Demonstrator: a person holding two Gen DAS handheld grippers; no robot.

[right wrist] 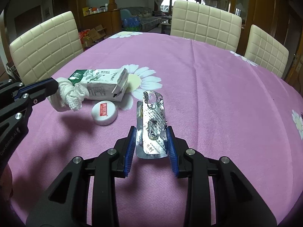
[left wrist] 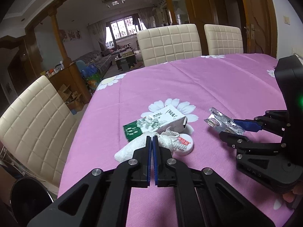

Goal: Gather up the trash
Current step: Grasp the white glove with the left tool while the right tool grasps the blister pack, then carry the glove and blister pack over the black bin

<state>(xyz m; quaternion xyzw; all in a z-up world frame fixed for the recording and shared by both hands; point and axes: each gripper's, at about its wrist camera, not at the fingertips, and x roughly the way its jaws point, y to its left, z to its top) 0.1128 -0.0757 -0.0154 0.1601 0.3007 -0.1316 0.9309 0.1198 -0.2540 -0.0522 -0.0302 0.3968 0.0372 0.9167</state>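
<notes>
My left gripper (left wrist: 152, 138) is shut on a crumpled white tissue (left wrist: 168, 141) and holds it just above the pink tablecloth; both also show in the right wrist view, the gripper (right wrist: 54, 84) and the tissue (right wrist: 69, 97). My right gripper (right wrist: 151, 130) is shut on silver blister packs (right wrist: 152, 123), lifted off the cloth; they also show in the left wrist view (left wrist: 223, 122). A green-and-white carton (right wrist: 102, 84) lies on its side. A white lid with a red label (right wrist: 104, 112) lies in front of it.
The table (right wrist: 217, 94) has a pink flowered cloth. Cream padded chairs stand at the left (right wrist: 45, 45), far side (right wrist: 205, 21) and right (right wrist: 266, 50). My right gripper's body (left wrist: 274, 147) is close on my left gripper's right.
</notes>
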